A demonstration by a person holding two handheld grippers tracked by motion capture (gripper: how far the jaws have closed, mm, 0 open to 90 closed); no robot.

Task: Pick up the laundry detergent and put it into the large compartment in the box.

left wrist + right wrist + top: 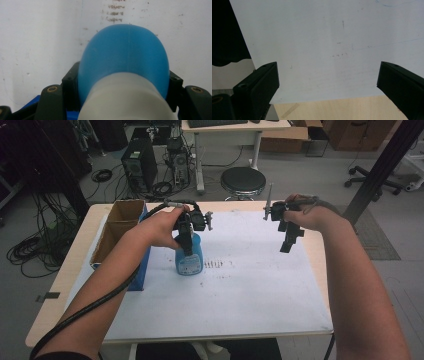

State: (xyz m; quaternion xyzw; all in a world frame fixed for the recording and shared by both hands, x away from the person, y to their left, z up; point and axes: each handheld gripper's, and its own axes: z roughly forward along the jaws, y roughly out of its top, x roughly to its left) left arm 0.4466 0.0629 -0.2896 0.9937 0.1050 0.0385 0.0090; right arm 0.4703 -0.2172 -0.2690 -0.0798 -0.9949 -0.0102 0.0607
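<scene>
A blue spray bottle [190, 259] with a white label stands upright on the white sheet [250, 290], left of the middle. From above, my left gripper [186, 239] is shut on its upper part. In the left gripper view the bottle's blue shoulder [125, 57] and pale neck [125, 100] sit between the two black pads [70, 83], which press on both sides. My right gripper [289, 240] hangs in the air over the sheet's right part, pointing down. Its jaws [329, 82] stand wide apart with nothing between them.
An open cardboard box [119, 222] with a blue side stands at the table's left edge, close to the bottle. The wooden table [75, 265] shows around the sheet [324, 45]. A black stool [243, 181] and computer towers [139, 162] stand on the floor beyond.
</scene>
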